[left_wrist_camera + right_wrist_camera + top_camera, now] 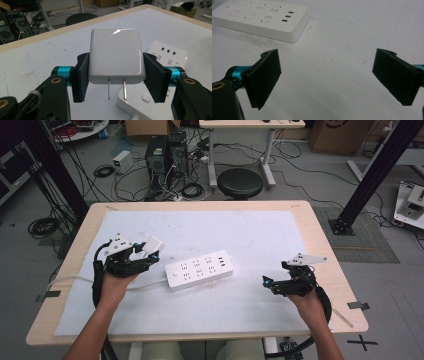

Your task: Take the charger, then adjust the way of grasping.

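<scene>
The left gripper [116, 77] squeezes a white plug [116, 55] just left of the power strip [200, 269] on the counter [320, 225]. The right gripper [327, 75] waits wide open. To plug in well, line both prongs [117, 89] over one socket, then push straight down.

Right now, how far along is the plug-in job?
Done: the left claw has the white charger clamped by its sides and lifted, prongs exposed. In hand: it hovers by the power strip's switch end. Left: seating the prongs in a socket. The right claw waits open off the strip's far end.
</scene>
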